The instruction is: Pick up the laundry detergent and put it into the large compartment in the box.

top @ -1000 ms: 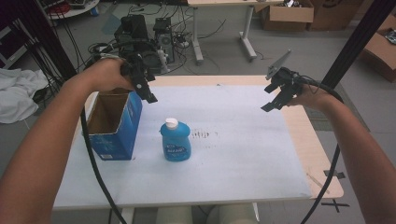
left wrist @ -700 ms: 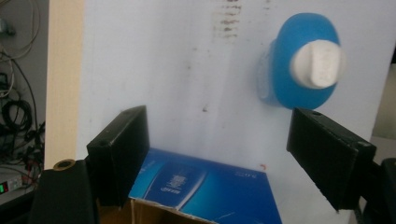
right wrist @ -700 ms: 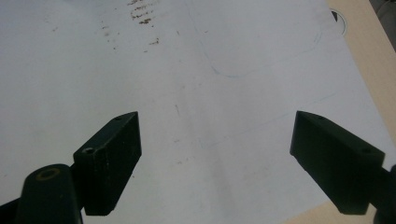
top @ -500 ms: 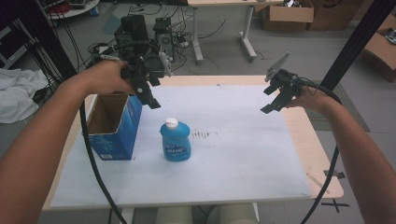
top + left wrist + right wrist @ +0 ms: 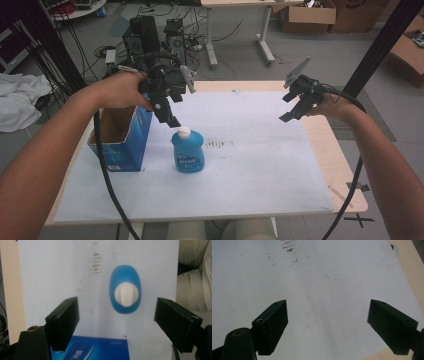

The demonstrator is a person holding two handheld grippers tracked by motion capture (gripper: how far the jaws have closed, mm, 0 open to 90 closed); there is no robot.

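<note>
The blue bottle (image 5: 188, 152) stood upright on the table (image 5: 260, 165) beside an open blue box (image 5: 119, 140), the left hand-held gripper (image 5: 169, 116) spread above its white cap as if to grasp it, the right hand-held gripper (image 5: 294, 107) spread, empty, waiting well apart.

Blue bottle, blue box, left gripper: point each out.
blue bottle (image 5: 188, 153): high view, on its front label.
blue box (image 5: 121, 150): high view, on its near side wall.
left gripper (image 5: 116, 320): left gripper view, midway between its open jaws.
</note>
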